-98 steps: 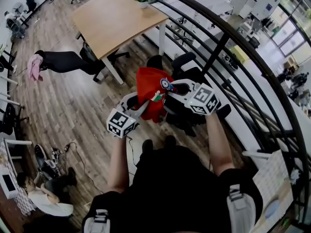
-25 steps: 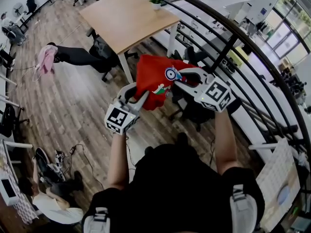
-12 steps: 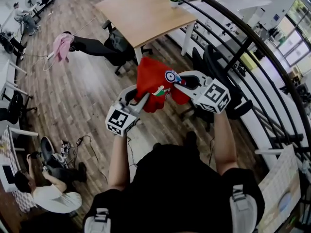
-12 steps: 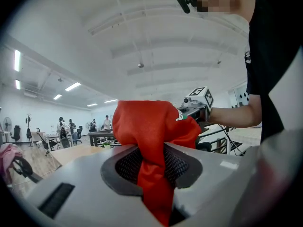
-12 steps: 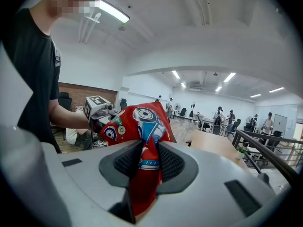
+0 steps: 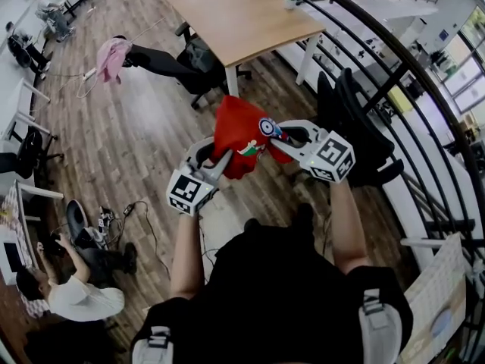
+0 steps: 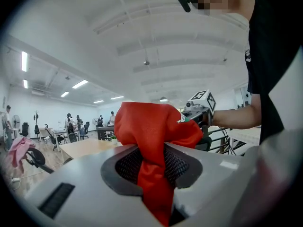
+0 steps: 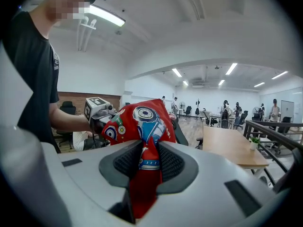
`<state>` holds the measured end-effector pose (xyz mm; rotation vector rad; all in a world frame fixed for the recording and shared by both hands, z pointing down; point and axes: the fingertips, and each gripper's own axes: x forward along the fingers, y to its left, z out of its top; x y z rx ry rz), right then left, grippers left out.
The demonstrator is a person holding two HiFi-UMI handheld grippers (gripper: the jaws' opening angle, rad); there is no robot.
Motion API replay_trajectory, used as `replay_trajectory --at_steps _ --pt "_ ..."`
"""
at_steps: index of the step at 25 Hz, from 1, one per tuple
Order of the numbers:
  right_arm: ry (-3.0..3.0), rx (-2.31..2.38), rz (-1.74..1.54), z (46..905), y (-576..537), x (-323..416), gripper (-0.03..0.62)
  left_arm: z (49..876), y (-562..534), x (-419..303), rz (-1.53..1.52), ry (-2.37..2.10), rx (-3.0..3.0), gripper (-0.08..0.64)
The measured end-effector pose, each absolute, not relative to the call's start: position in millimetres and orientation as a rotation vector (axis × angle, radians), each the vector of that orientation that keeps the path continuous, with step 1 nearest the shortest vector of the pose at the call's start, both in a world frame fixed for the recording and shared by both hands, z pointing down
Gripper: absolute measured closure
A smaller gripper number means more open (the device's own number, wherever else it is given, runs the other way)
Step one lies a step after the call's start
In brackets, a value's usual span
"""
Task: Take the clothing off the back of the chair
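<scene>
Since 3.9 s ago: red garment [image 6: 241,136] has come off the back of the black chair [image 6: 356,131] and hangs clear. Garment, left gripper [image 6: 218,158] & right gripper [image 6: 274,138] are now over wood floor [image 6: 136,142], chair off to the right. In head view the table [image 6: 242,14] slid from upper left to top centre, and the pink cloth [image 6: 112,55] moved in from the left edge.

Bright, even light from ceiling strip lights [image 8: 106,17] fills the office; fisheye edges bend and darken.
</scene>
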<state>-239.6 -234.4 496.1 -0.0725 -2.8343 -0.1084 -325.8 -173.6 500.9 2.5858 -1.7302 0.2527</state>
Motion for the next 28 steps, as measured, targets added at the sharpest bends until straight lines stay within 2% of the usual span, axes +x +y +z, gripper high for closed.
replay_trajectory --at_steps 28 --pt "-2.808 -0.129 -0.022 551 -201 -268 0.505 539 -144 -359 0.319 -1.773 2.496 0.456"
